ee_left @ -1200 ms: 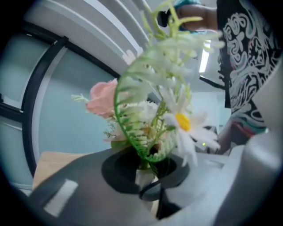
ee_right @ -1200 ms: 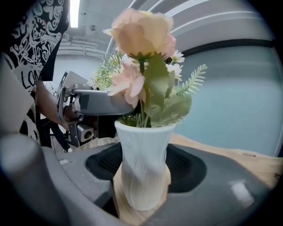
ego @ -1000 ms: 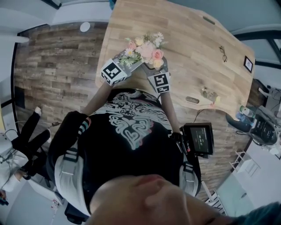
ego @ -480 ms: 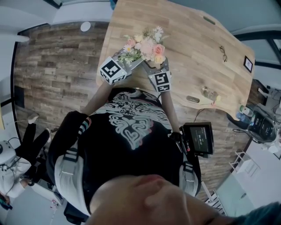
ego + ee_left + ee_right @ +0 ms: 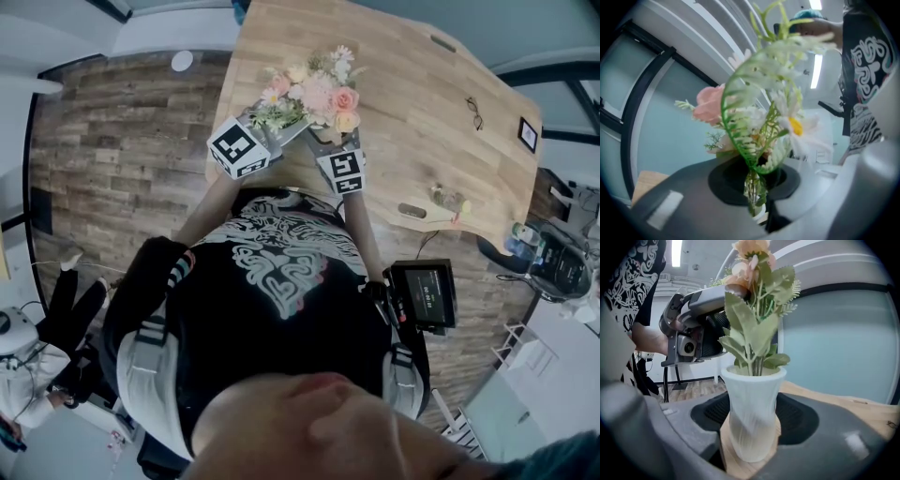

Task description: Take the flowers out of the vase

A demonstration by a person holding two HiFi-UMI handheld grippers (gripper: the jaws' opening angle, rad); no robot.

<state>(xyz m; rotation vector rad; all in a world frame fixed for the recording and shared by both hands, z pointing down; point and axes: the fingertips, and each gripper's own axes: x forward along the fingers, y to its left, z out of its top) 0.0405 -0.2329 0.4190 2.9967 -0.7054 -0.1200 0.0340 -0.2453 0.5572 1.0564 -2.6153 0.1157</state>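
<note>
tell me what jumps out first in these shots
The pink and white bouquet stands out at the near edge of the wooden table, with the left tool clamped on its stems. Below it, the right tool grips the ribbed white vase, and the stems sit in its mouth.

The left forearm (image 5: 208,208) and right forearm (image 5: 362,234) are reaching forward side by side. The left gripper (image 5: 281,131) is pointing level, its jaws nearly together and pinching the flower stems (image 5: 753,185). The right gripper (image 5: 329,142), just beside it, is tilting slightly downward, its wide-set jaws pressing on the white vase (image 5: 752,414) between them.
</note>
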